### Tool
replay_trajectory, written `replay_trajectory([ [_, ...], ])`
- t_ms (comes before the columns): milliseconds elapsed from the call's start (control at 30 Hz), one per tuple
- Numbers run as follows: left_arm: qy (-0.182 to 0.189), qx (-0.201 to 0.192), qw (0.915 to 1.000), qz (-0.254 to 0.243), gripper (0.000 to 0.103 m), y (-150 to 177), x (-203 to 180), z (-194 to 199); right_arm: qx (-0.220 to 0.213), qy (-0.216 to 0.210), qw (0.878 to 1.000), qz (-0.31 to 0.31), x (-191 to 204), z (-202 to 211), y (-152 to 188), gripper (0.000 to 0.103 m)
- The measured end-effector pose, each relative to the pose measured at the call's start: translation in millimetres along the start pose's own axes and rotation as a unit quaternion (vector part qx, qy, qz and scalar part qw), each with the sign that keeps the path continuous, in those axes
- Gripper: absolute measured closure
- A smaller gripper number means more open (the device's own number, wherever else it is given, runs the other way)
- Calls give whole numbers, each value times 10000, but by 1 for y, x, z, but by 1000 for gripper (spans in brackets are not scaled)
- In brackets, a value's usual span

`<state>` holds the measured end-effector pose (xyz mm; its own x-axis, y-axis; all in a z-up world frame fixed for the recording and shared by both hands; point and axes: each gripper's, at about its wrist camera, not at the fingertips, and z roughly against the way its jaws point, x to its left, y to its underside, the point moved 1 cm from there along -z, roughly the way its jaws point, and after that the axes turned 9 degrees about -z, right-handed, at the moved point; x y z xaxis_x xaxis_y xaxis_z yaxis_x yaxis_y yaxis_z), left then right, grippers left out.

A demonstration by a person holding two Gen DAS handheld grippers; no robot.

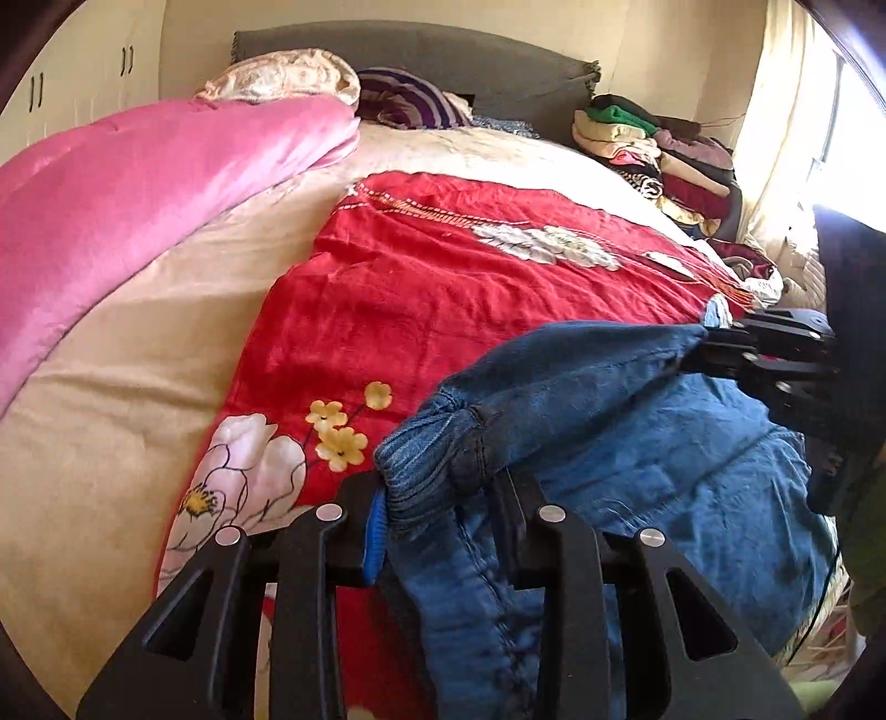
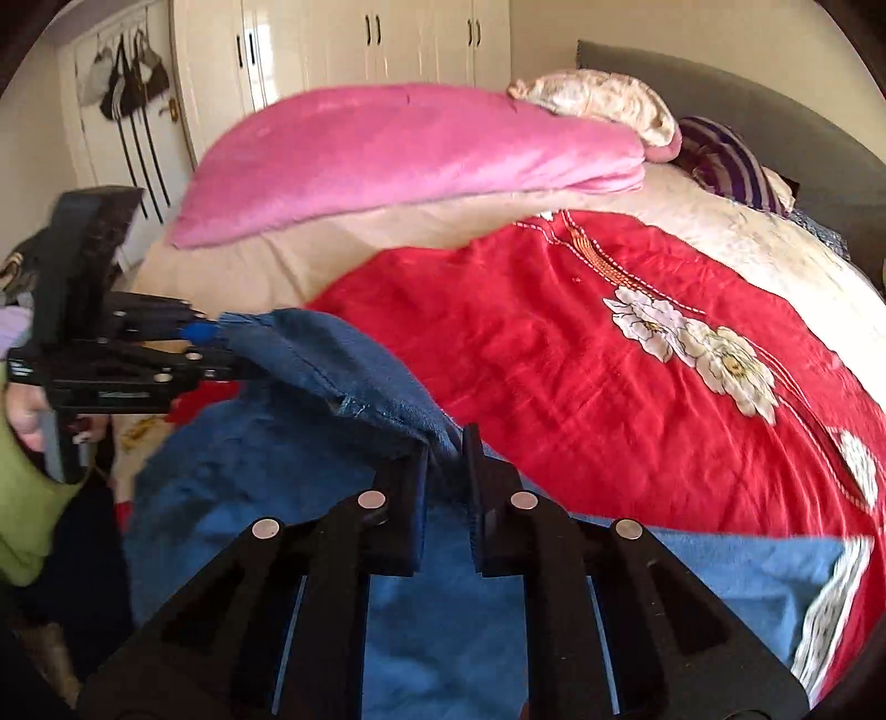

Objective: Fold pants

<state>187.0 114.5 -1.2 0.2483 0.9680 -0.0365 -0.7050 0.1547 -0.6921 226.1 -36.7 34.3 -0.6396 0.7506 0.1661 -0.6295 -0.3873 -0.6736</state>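
Note:
The blue denim pants (image 1: 609, 443) hang between my two grippers over the near end of the bed. My left gripper (image 1: 437, 487) is shut on the ribbed waistband at one corner; it shows at the left in the right wrist view (image 2: 221, 338). My right gripper (image 2: 446, 476) is shut on the other corner of the pants (image 2: 310, 454); it shows at the right in the left wrist view (image 1: 703, 349). The top edge is stretched between them and the legs hang down out of sight.
A red floral blanket (image 1: 470, 288) covers the bed's middle over a beige quilt (image 1: 138, 332). A folded pink blanket (image 1: 138, 183) lies left. Pillows (image 1: 288, 77) lie against the grey headboard. A pile of clothes (image 1: 653, 149) sits at the far right. Wardrobes (image 2: 387, 39) stand behind.

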Motion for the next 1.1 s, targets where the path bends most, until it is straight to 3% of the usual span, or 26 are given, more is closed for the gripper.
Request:
replay_trajectory([
  [233, -24, -165, 9995, -272, 71, 18, -23, 33, -179, -215, 9995, -151, 27, 46, 42, 96],
  [533, -62, -242, 9994, -255, 67, 61, -40, 72, 31, -485, 9988, 83, 83, 85, 99, 96],
  [667, -42, 10, 10000, -21, 64, 85, -34, 73, 220, -644, 9975, 166, 103, 84, 117, 96],
  [833, -162, 275, 9994, 112, 64, 105, -30, 72, 523, -534, 9972, 96, 113, 68, 138, 96],
  [967, -241, 258, 9987, 361, 64, 116, -20, 85, 551, -526, 9970, 116, 117, 69, 144, 96],
  [1100, -347, -29, 9981, 506, 64, 114, -19, 110, 565, -486, 9968, 279, 123, 70, 151, 96],
])
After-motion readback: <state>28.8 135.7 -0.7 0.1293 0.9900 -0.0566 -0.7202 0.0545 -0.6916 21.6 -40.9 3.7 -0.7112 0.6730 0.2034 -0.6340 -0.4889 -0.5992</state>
